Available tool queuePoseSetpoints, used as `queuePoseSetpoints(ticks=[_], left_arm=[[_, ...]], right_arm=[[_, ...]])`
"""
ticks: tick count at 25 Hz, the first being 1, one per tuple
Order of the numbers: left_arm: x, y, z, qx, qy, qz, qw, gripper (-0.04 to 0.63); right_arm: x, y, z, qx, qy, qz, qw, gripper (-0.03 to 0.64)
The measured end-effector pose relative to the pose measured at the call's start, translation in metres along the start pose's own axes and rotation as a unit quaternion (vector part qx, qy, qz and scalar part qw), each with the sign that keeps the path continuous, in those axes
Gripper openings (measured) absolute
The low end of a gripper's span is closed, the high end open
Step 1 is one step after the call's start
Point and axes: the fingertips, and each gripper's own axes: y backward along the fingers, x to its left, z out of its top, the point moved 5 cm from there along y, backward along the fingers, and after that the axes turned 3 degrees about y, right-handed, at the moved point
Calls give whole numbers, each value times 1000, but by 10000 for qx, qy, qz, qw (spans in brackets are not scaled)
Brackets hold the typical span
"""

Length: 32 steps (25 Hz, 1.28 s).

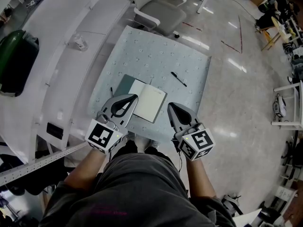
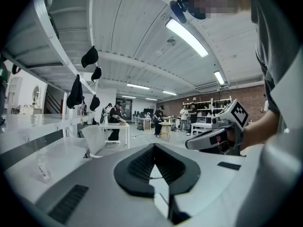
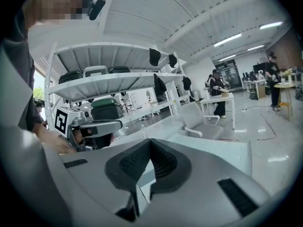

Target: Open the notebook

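**Head view:** the notebook [image 1: 147,100] lies open on the cloth-covered table [image 1: 194,65], pale page up, with a pen [image 1: 178,79] beyond it. The left gripper [image 1: 134,97] hangs with its tip over the notebook's left side. The right gripper [image 1: 170,107] is just beside its right edge. A closed green case [image 1: 16,60] sits on the white shelf [image 1: 57,27], its contents hidden.

**Left gripper view:** the jaws are pressed together, with nothing seen between them.

**Right gripper view:** the jaws are also together, pinching nothing.
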Motion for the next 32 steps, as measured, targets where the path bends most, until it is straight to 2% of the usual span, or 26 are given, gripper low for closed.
queuePoseSetpoints(ticks=[32], left_arm=[[-29, -4, -15, 122, 106, 239, 9996, 2]], right_arm=[[-6, 15, -12, 245, 268, 398, 9985, 3]])
